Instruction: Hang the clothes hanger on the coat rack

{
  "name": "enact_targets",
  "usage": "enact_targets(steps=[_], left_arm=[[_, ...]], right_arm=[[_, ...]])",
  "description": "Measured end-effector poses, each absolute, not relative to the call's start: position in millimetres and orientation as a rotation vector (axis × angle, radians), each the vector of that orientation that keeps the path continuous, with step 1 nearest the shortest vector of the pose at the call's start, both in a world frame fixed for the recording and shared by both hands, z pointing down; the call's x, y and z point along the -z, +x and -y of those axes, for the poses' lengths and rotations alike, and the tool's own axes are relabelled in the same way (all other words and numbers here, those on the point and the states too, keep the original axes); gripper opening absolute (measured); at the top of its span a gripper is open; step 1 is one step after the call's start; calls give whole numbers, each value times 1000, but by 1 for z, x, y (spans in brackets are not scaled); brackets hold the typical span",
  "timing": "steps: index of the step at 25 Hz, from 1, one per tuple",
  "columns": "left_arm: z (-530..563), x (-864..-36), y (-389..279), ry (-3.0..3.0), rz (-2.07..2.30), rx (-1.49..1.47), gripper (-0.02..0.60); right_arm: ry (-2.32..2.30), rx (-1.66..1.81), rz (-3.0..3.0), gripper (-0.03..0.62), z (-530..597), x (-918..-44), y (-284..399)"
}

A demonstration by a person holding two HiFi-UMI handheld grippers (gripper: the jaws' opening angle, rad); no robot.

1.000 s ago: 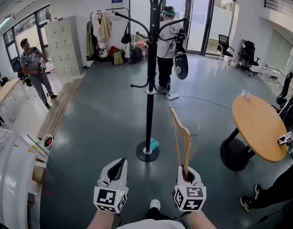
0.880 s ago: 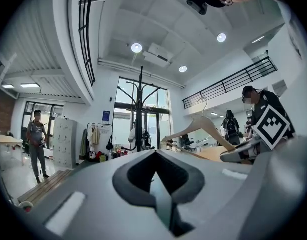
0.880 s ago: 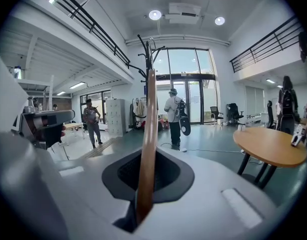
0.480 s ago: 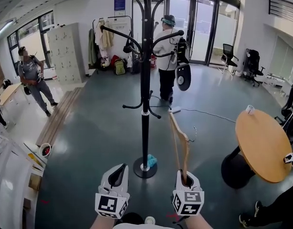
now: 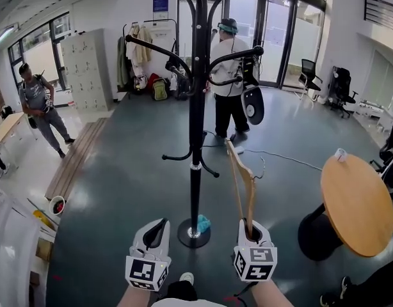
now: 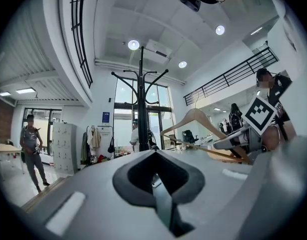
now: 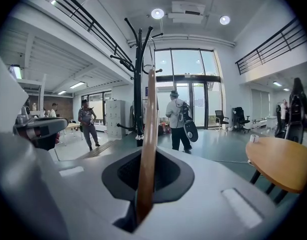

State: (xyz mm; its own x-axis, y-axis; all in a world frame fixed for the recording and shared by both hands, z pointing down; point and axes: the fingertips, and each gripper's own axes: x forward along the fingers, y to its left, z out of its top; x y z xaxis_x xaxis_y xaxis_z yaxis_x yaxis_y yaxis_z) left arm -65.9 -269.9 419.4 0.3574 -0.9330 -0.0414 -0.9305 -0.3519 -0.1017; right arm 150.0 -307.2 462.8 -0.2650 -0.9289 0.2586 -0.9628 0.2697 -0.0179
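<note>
A black coat rack (image 5: 196, 139) with curved arms stands on a round base (image 5: 194, 233) just ahead of me, between the two grippers. My right gripper (image 5: 251, 235) is shut on one end of a wooden clothes hanger (image 5: 242, 184), which stands upright with its metal hook (image 5: 263, 166) pointing right. In the right gripper view the hanger's wooden arm (image 7: 148, 134) rises from the jaws beside the rack (image 7: 138, 84). My left gripper (image 5: 157, 233) is low at the left, shut with nothing in it. The left gripper view shows the rack (image 6: 142, 109) and the hanger (image 6: 193, 119).
A round wooden table (image 5: 358, 203) stands at the right. A person in a white top (image 5: 230, 75) stands behind the rack, another person (image 5: 38, 107) at the far left. A long wooden bench (image 5: 75, 152), lockers (image 5: 88, 62) and a floor cable (image 5: 292, 158) are farther off.
The coat rack has come closer and now looms larger, its base nearer the grippers. Both grippers keep their places in the view, the hanger still upright in the right one.
</note>
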Motion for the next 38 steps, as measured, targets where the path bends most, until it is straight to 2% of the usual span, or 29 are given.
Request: enact_targets(steps=[20, 30, 38], left_arm=[[417, -413, -110, -2570, -1590, 73, 0], [443, -421, -116, -2571, -1541, 84, 0], [462, -435, -125, -2590, -1573, 82, 0]], right_arm=[[1847, -131, 2341, 35, 503, -367, 105], [1800, -136, 2349, 35, 554, -359, 77], [1725, -200, 2328, 37, 578, -392, 62]])
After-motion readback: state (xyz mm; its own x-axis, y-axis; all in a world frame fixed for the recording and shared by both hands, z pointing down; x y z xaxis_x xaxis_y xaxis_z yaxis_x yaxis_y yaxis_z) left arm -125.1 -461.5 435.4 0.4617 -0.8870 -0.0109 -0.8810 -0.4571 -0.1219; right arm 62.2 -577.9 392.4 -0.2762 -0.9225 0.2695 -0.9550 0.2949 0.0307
